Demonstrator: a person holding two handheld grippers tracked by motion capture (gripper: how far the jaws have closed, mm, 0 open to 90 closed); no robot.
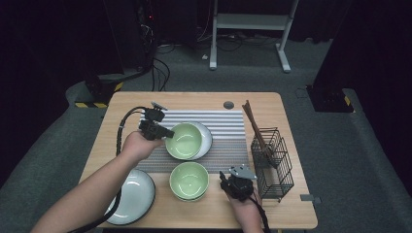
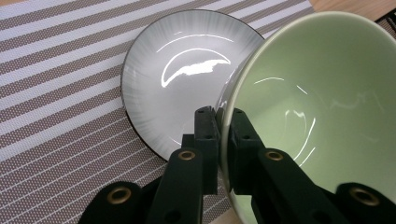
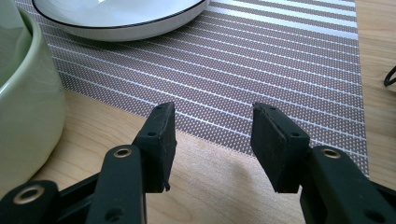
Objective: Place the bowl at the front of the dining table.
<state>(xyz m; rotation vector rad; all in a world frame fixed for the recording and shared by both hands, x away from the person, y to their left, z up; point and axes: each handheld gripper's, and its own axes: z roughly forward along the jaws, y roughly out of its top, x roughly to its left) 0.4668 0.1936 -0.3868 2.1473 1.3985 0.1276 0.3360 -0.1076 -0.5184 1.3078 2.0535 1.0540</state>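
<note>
Your left gripper (image 1: 167,132) is clamped on the rim of the green bowl (image 1: 183,141), tilted over the grey plate (image 1: 208,138) on the far striped mat (image 1: 228,124). Right gripper (image 3: 212,135) waits open. Next, I'd say: set it down level.

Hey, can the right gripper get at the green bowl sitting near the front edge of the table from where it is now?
Probably yes. The right gripper stands open and empty just beside that green bowl, with bare table between them and nothing blocking the bowl's rim.
</note>
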